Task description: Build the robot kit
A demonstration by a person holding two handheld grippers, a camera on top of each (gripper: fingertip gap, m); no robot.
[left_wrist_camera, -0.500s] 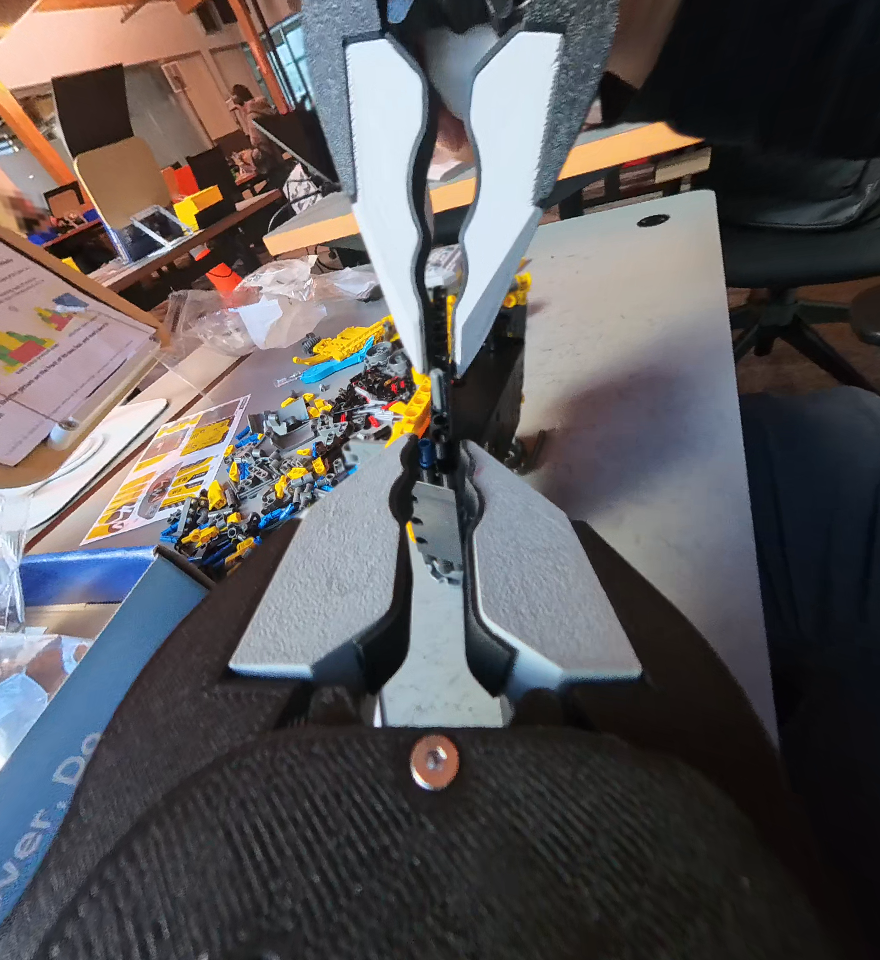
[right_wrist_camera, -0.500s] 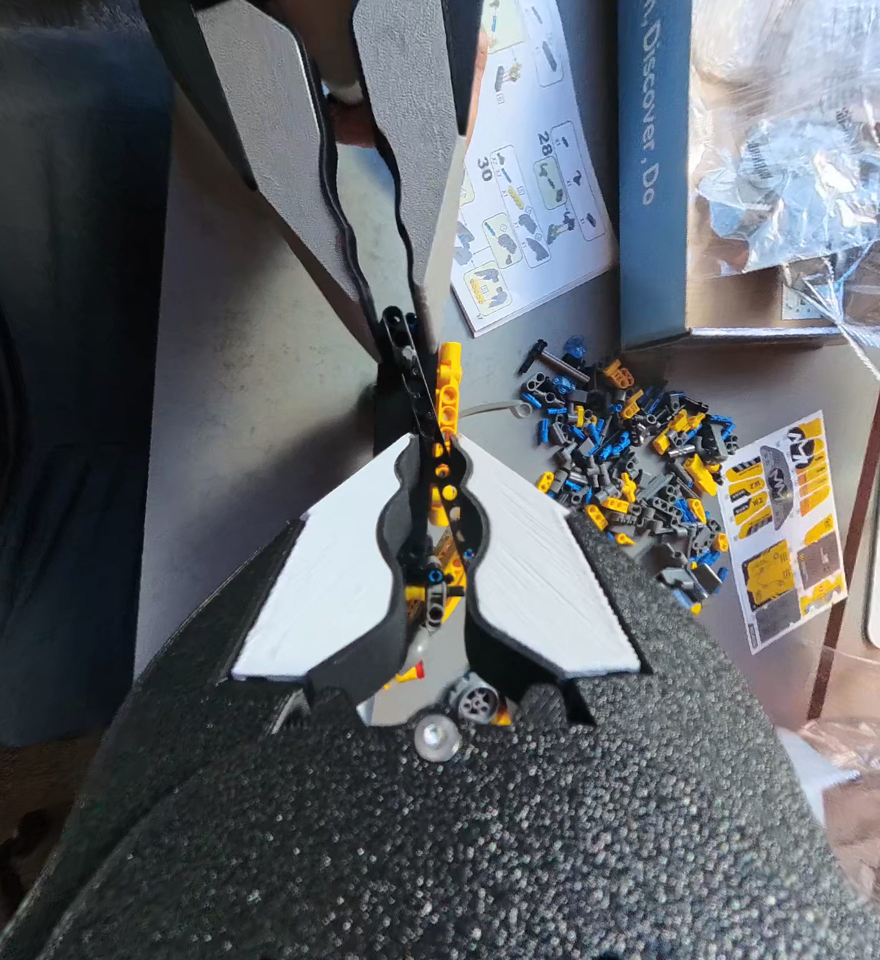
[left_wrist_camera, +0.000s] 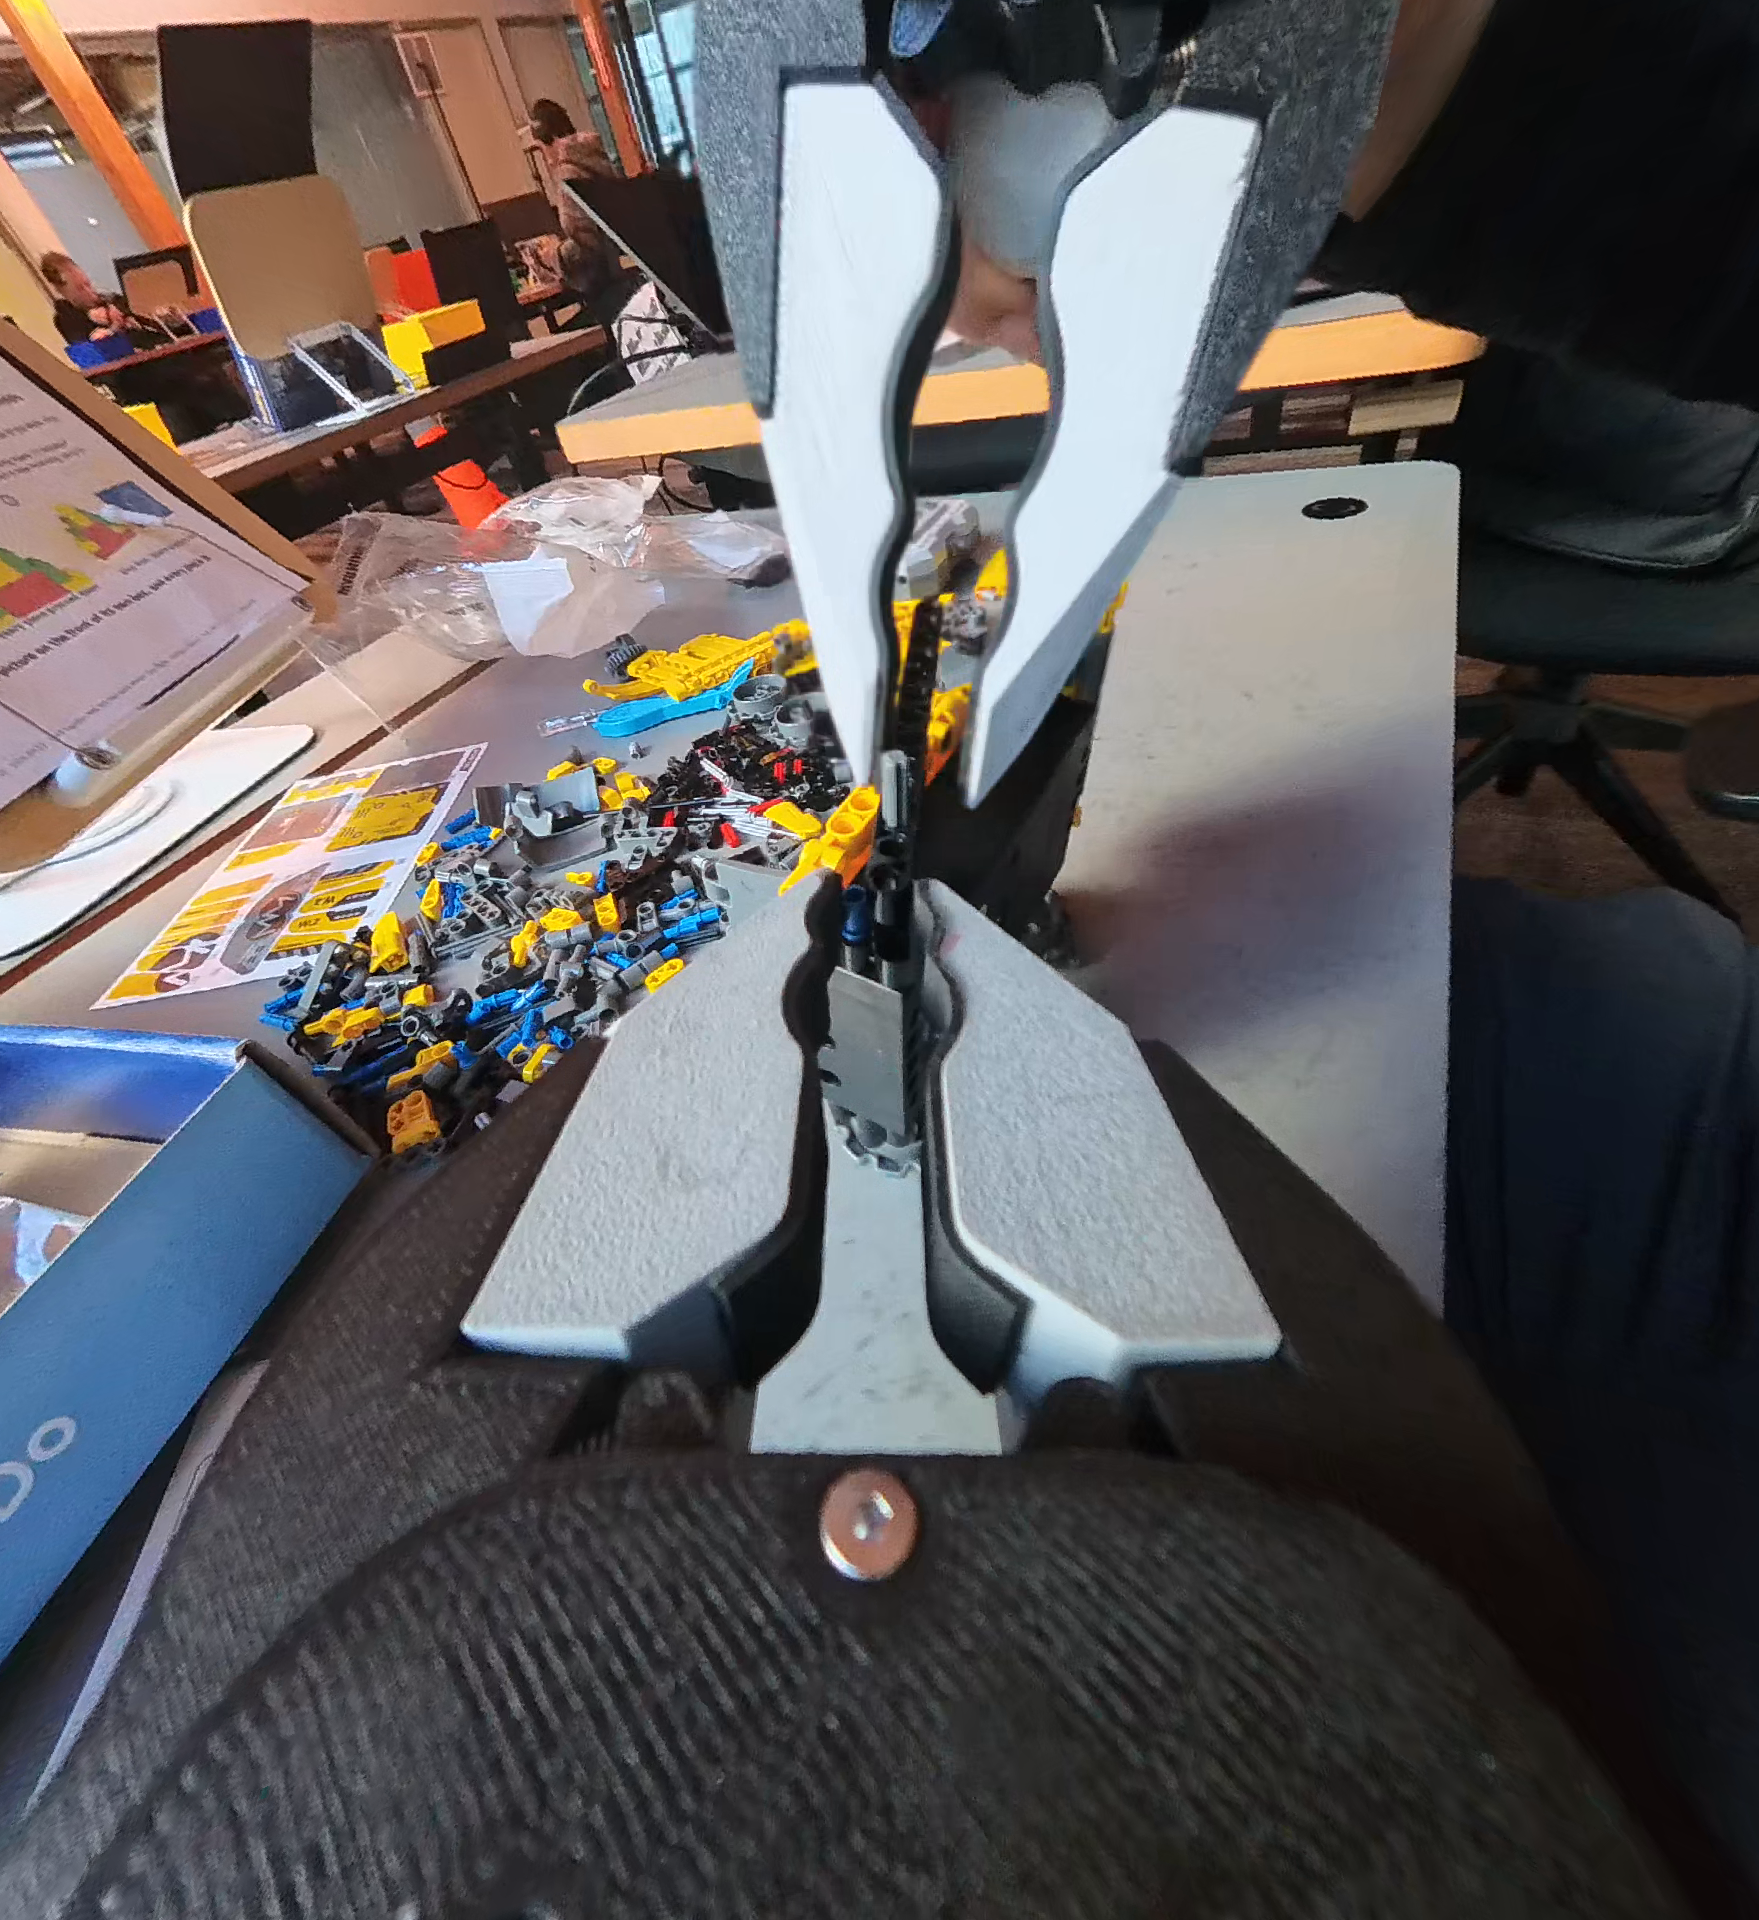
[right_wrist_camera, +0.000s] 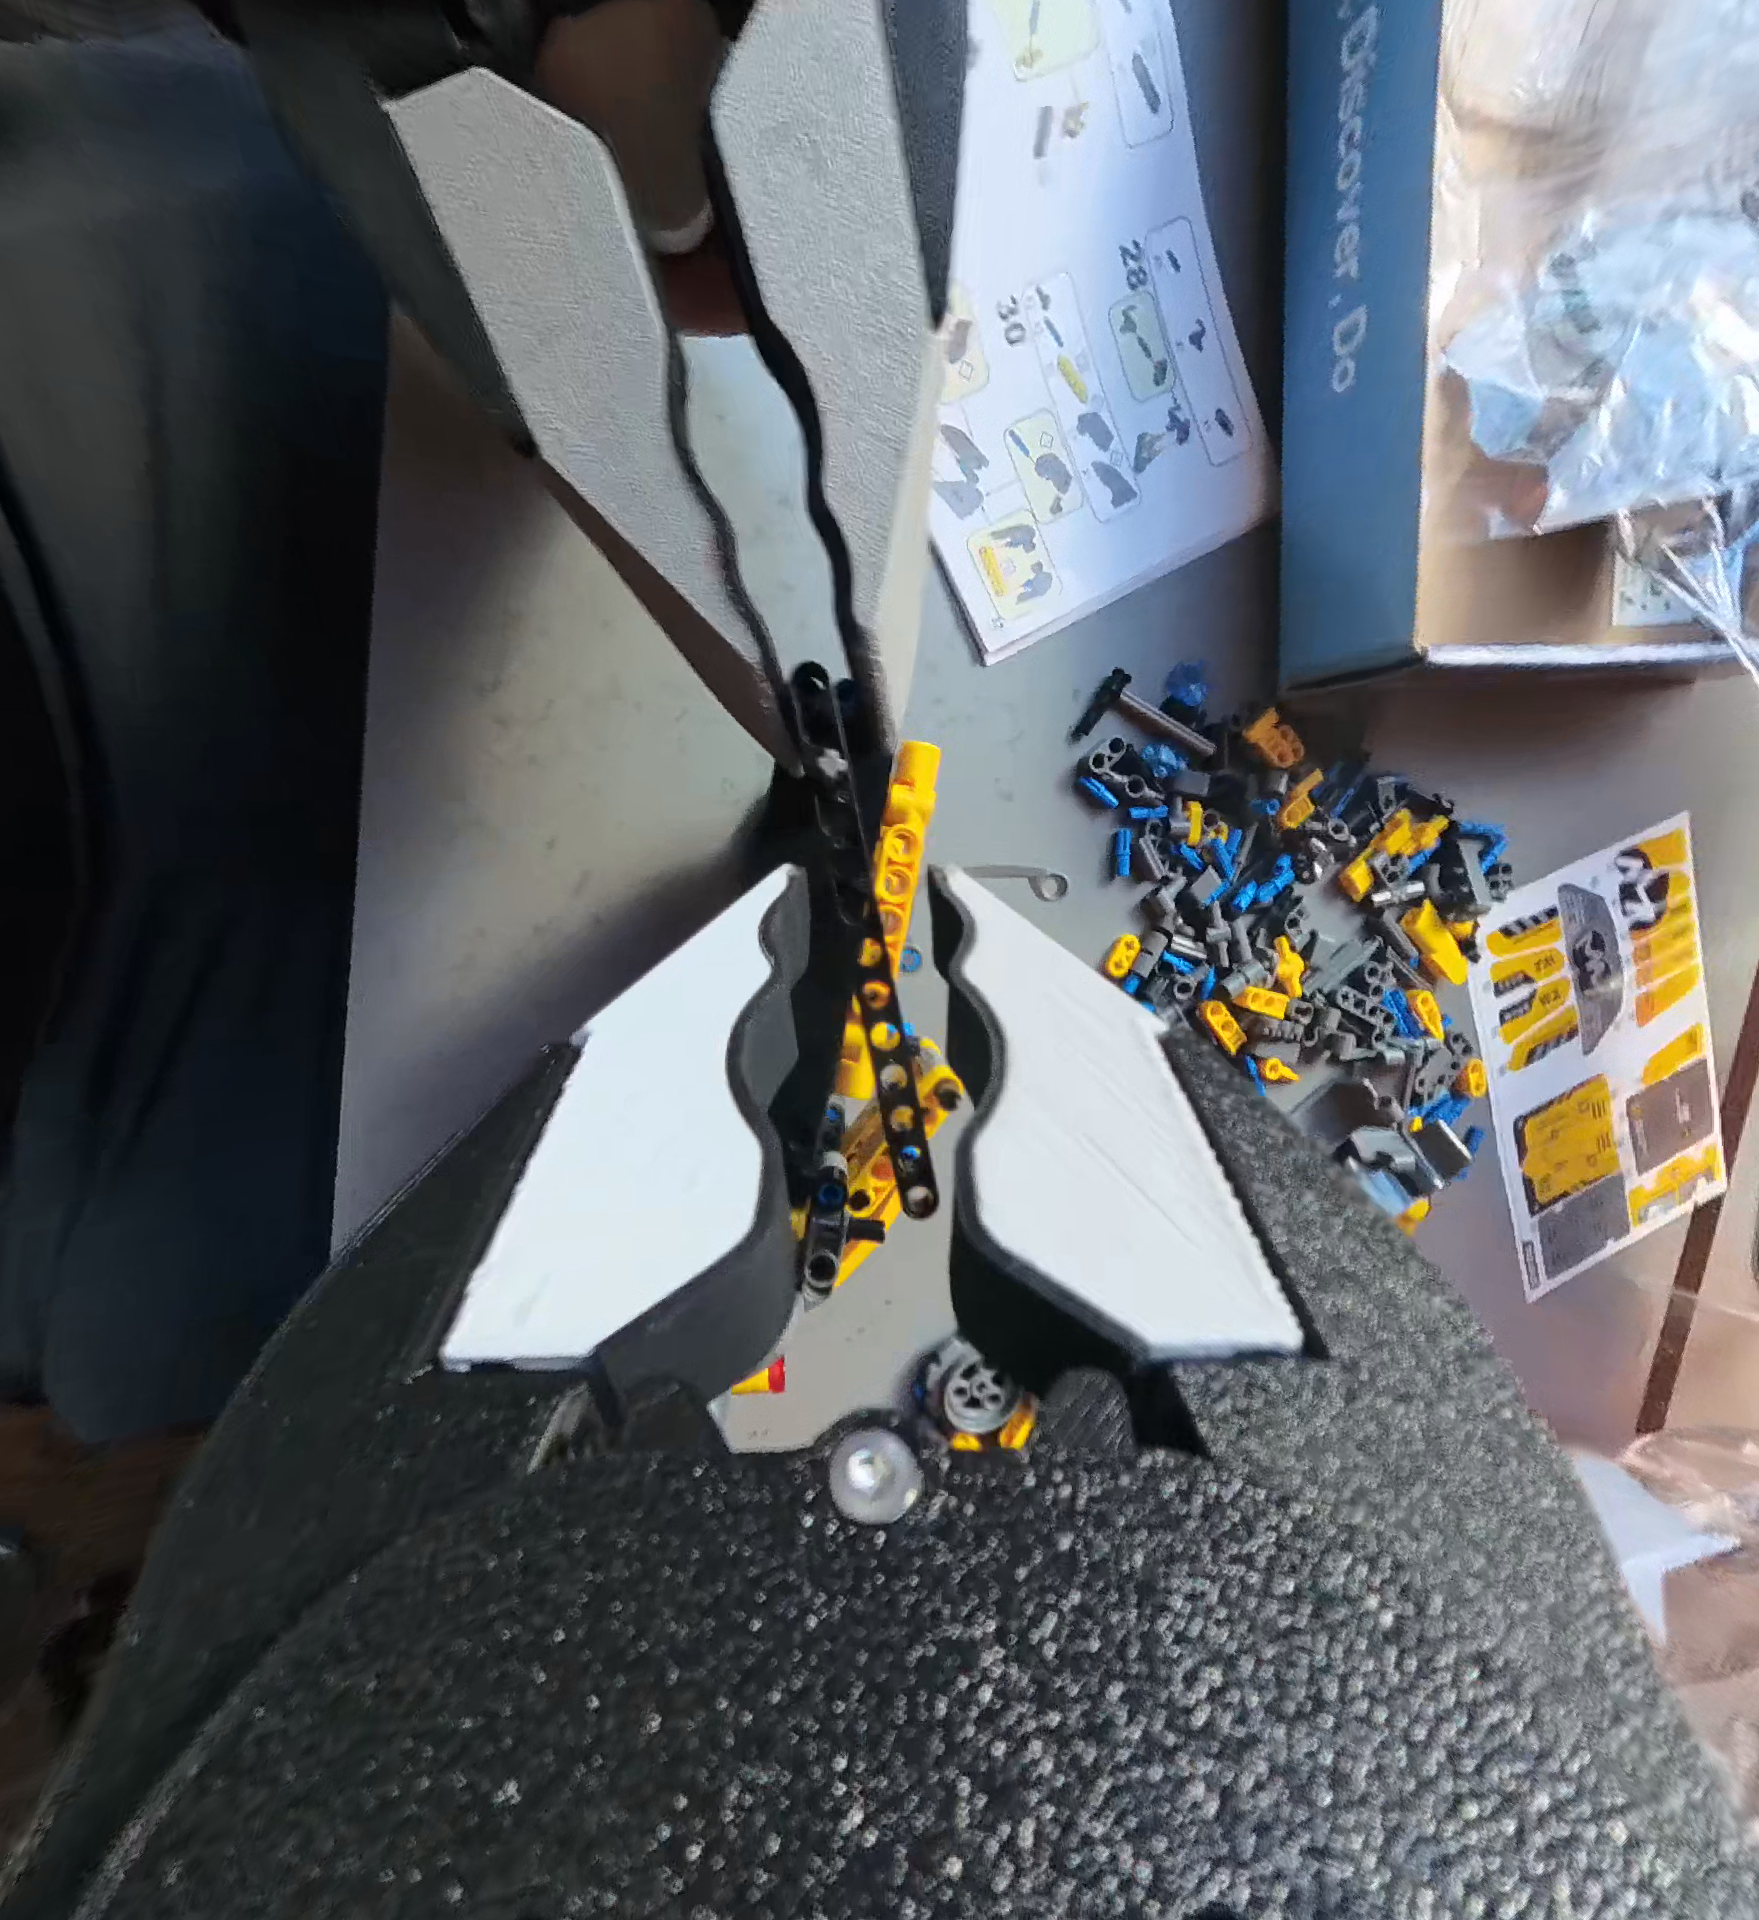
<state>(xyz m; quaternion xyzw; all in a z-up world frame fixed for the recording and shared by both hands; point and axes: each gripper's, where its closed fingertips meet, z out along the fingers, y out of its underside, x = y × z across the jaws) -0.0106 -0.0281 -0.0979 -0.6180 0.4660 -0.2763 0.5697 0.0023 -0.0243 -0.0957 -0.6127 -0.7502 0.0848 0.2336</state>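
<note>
**A:** The left gripper (left_wrist_camera: 880, 914), in its own view: what is it doing?

**B:** Its grey fingers are pressed together on the near end of a beam assembly (left_wrist_camera: 867, 1039), a grey panel with black beams and a blue pin. The piece is held above the table (left_wrist_camera: 1270, 831). Opposite it, the right gripper (left_wrist_camera: 919, 784) points back at the camera with its white fingers parted. The black beam runs up between them, close to one finger.

**A:** How built-up does the piece look?

**B:** I'd judge it partial. It is only a few beams, and a large pile of loose parts (left_wrist_camera: 542, 956) lies unsorted just to the left. A yellow sub-build (left_wrist_camera: 688, 660) lies beyond that pile.

**A:** What else is nearby?

**B:** A sticker sheet (left_wrist_camera: 303, 873), a blue box (left_wrist_camera: 127, 1299) at the near left, crumpled plastic bags (left_wrist_camera: 542, 582) and a stand holding a printed sheet (left_wrist_camera: 75, 540). None of it is between the grippers.

**A:** And the right wrist view?

**B:** The right gripper (right_wrist_camera: 867, 878) has its jaws apart. The beam assembly (right_wrist_camera: 890, 1039) lies in the gap, black and yellow beams side by side. It leans toward one finger, but I can't tell whether it touches. At the far end the left gripper (right_wrist_camera: 833, 717) pinches the black beam tip.

**A:** And the surroundings there?

**B:** An instruction booklet (right_wrist_camera: 1093, 416) lies open beyond the grippers, with the loose parts to the right. A grey wheel hub (right_wrist_camera: 974, 1397) lies on the table, showing deep between the right gripper's fingers.
</note>
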